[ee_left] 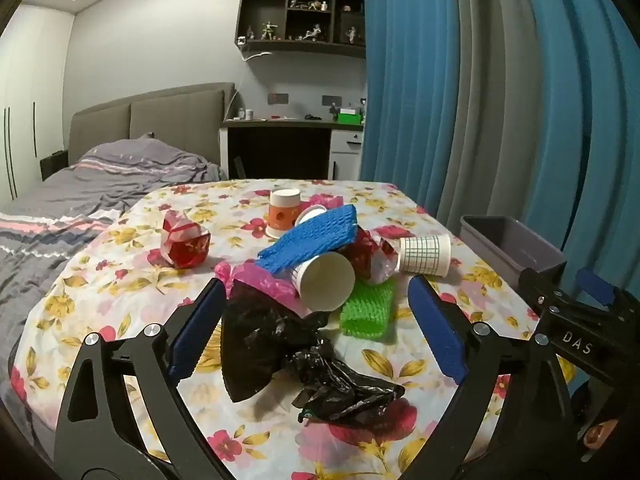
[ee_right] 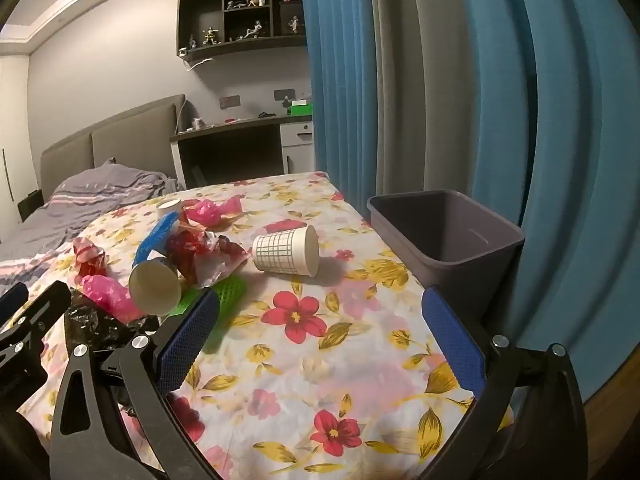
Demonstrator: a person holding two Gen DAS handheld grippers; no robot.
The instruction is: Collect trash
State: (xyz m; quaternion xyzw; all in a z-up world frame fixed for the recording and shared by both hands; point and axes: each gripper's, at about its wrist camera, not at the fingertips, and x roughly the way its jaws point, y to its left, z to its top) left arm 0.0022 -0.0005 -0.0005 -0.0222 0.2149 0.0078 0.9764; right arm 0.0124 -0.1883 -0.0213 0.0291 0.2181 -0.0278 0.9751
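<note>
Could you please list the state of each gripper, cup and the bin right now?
left gripper: open, empty
right gripper: open, empty
grid-patterned cup: on its side
plain paper cup: on its side
orange cup: upside down
bin: upright, looks empty

The near right of the flowered table (ee_right: 304, 360) lies bare, an open lane running from the near edge up to the grid cup (ee_right: 286, 251) lying on its side and on toward the grey bin (ee_right: 448, 240) at the right edge, whose mouth is unblocked. Left of that lane the way is choked: a black bag (ee_left: 296, 344) sprawls nearest, and behind it a white cup (ee_left: 326, 282), green netting (ee_left: 366, 308), blue netting (ee_left: 312, 240) and red wrappers (ee_left: 370, 252) pile together. The curtain (ee_right: 500, 80) hangs close behind the bin.
</note>
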